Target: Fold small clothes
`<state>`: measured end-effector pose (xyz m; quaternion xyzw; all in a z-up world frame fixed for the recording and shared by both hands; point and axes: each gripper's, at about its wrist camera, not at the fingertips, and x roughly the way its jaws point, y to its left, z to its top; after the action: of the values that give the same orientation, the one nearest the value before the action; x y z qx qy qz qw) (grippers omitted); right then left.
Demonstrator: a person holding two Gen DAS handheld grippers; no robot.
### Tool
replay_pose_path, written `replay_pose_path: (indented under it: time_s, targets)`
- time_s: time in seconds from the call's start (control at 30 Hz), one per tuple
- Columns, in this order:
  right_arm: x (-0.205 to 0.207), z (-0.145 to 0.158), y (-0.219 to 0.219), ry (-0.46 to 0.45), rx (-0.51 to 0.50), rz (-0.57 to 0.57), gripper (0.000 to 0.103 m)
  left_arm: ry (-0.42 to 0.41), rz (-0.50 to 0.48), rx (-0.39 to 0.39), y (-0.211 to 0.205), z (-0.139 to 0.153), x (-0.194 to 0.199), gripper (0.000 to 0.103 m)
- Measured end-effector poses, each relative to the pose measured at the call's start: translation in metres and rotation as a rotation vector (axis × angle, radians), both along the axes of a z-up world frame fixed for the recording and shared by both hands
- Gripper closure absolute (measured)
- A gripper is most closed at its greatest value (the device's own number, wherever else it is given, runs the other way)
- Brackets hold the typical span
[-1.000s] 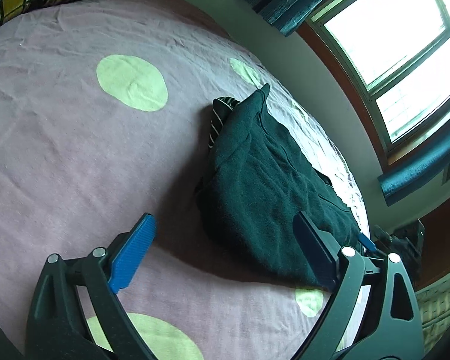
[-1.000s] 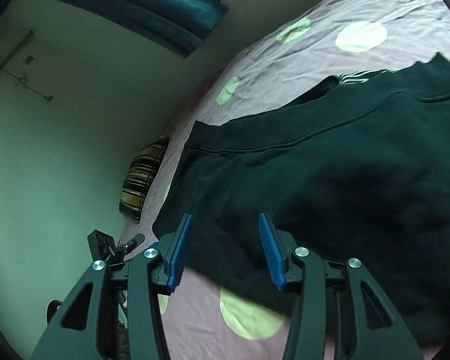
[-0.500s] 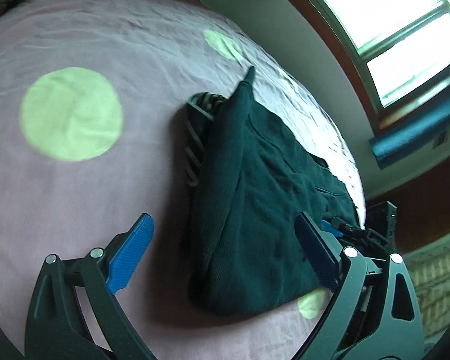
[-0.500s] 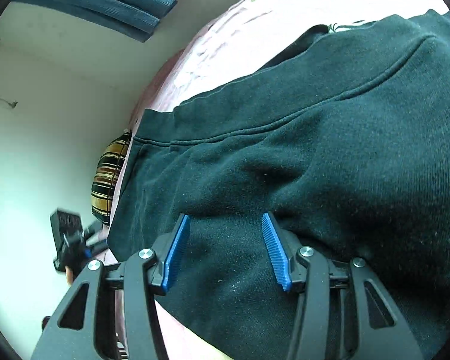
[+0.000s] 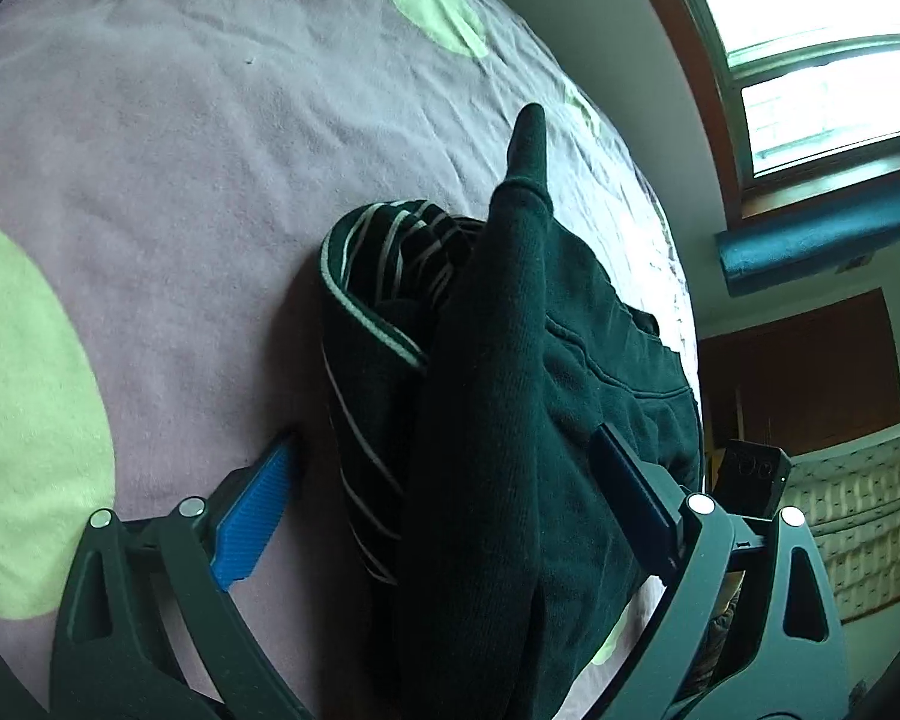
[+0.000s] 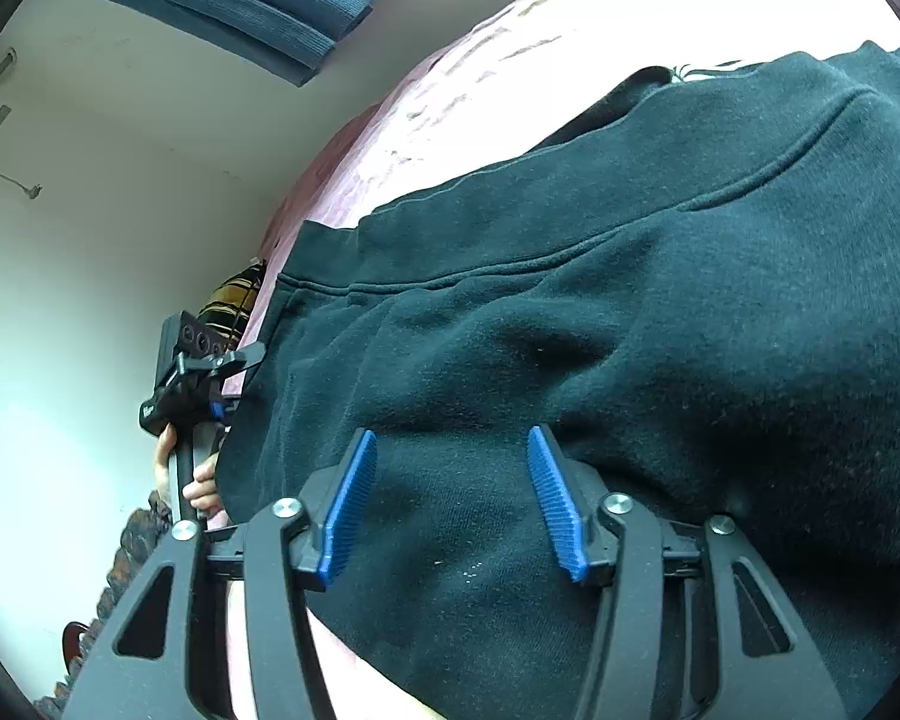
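A dark green sweatshirt-like garment (image 5: 510, 396) lies folded on the pink bedsheet (image 5: 168, 192), and a striped dark garment (image 5: 384, 276) shows at its left edge. My left gripper (image 5: 444, 504) is open wide, and its fingers straddle the near folded edge without pressing on it. In the right wrist view the same green garment (image 6: 660, 312) fills the frame. My right gripper (image 6: 450, 504) sits low over it. Its jaws are opening, with cloth lying between the blue pads (image 6: 348, 504) but not pinched. The left gripper (image 6: 192, 372) and the hand (image 6: 195, 480) holding it show past the garment's edge.
The sheet has pale green dots (image 5: 24, 420). A window (image 5: 810, 48) and a teal curtain (image 5: 822, 240) stand beyond the bed's far edge. A striped pillow (image 6: 234, 306) lies at the bed's end by the wall. The right gripper's body (image 5: 750, 468) shows past the garment.
My left gripper has swung in towards the garment and now straddles its striped edge. My right gripper has sunk closer onto the green cloth and its jaws stand wider.
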<state>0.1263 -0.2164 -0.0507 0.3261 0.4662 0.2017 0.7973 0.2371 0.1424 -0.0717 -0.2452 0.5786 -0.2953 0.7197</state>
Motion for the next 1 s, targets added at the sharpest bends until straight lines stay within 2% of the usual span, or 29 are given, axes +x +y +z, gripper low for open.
replay_pose_path:
  time_s: [0.03, 0.07, 0.1, 0.13, 0.23, 0.3, 0.4, 0.5, 0.57, 0.6, 0.67, 0.7, 0.87, 1.0]
  targets:
    - [-0.003, 0.002, 0.002, -0.013, -0.007, -0.002, 0.045, -0.001, -0.003, 0.013, -0.001, 0.003, 0.001, 0.012]
    - [-0.005, 0.004, 0.003, -0.026, -0.012, 0.0, 0.042, -0.009, -0.005, 0.042, -0.002, 0.007, 0.0, 0.038]
    - [-0.008, 0.003, 0.002, -0.035, -0.014, 0.004, 0.038, -0.011, -0.019, 0.052, -0.005, 0.008, 0.001, 0.079]
    - [-0.01, 0.005, 0.004, -0.047, -0.017, 0.01, 0.036, 0.009, -0.014, 0.031, -0.007, 0.006, 0.001, 0.079]
    - [-0.008, 0.005, 0.005, -0.056, -0.032, 0.019, 0.035, -0.032, 0.002, 0.089, -0.016, 0.012, -0.003, 0.081]
    - [-0.009, 0.01, 0.001, -0.06, -0.015, 0.009, 0.035, -0.048, 0.019, 0.099, -0.018, 0.021, -0.007, 0.084]
    - [-0.018, 0.028, -0.005, -0.102, 0.021, -0.034, 0.035, -0.091, 0.009, 0.115, -0.024, 0.047, -0.016, 0.085]
    - [-0.026, 0.045, -0.001, -0.176, 0.065, -0.01, 0.035, -0.137, -0.019, 0.112, -0.037, 0.076, -0.023, 0.085]
    - [-0.019, 0.037, 0.01, -0.155, 0.114, 0.044, 0.035, -0.176, -0.044, 0.111, -0.053, 0.101, -0.03, 0.085]
    - [-0.01, 0.024, 0.016, -0.112, 0.119, 0.055, 0.035, -0.186, -0.051, 0.111, -0.056, 0.107, -0.032, 0.086]
    - [0.008, -0.009, 0.022, -0.028, 0.095, 0.05, 0.042, -0.216, -0.071, 0.112, -0.071, 0.125, -0.039, 0.086]
    - [0.012, -0.013, 0.021, -0.043, 0.077, 0.031, 0.047, -0.218, -0.082, 0.108, -0.082, 0.134, -0.042, 0.086]
    - [-0.013, 0.016, 0.014, -0.073, 0.124, 0.018, 0.046, -0.242, -0.116, 0.153, -0.128, 0.164, -0.057, 0.086]
    - [-0.047, 0.019, 0.004, -0.069, 0.143, 0.029, 0.045, -0.233, -0.125, 0.225, -0.168, 0.178, -0.064, 0.086]
